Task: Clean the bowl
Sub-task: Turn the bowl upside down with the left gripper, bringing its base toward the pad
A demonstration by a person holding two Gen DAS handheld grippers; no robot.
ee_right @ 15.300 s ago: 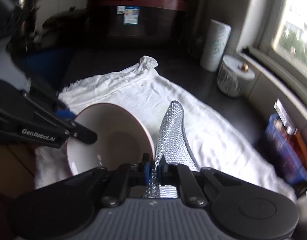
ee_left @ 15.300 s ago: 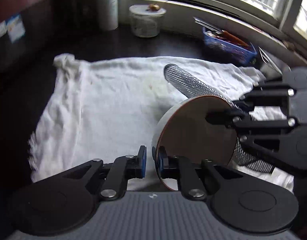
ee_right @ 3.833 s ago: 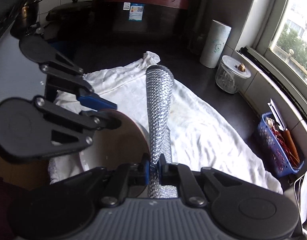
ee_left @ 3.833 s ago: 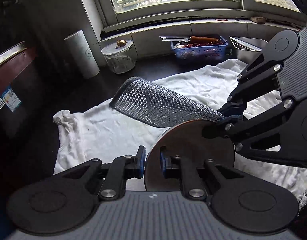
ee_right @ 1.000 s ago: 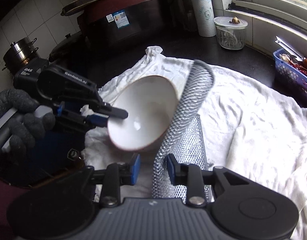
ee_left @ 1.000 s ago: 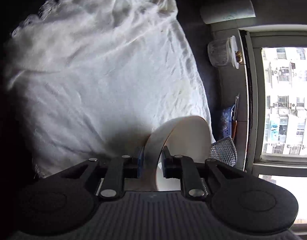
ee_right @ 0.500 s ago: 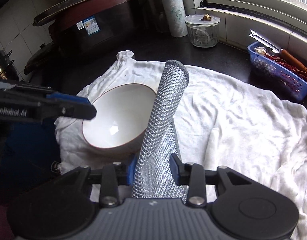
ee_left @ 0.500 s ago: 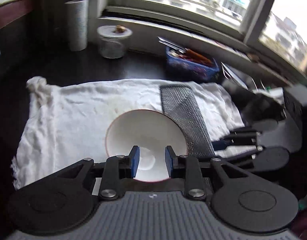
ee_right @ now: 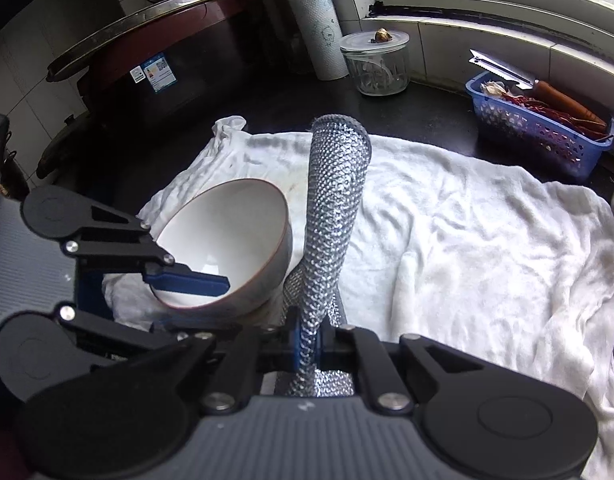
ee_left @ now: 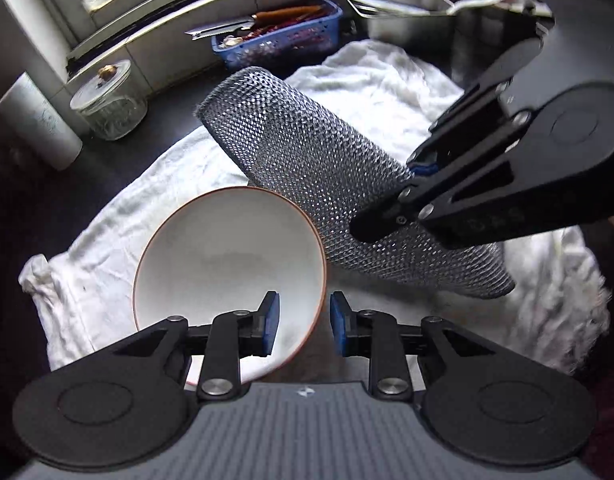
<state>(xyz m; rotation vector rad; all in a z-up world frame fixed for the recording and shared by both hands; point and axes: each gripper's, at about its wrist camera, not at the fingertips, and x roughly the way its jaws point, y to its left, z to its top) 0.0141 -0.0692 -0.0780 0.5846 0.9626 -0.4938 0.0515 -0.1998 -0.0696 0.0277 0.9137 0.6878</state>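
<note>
Fingers of the right gripper (ee_right: 309,336) pinch the steel-mesh scouring cloth (ee_right: 335,200), while the left gripper (ee_left: 303,316), jaws just closing, straddles the white bowl (ee_left: 227,256) at its rim, apparently re-gripping it; next it likely needs a firm clamp before scrubbing inside.

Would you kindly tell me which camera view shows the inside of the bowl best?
The left wrist view: it looks almost straight into the bowl, so the whole white interior and red-brown rim show. The right wrist view sees the bowl tilted from the side, with the left gripper across its lower interior.
</note>
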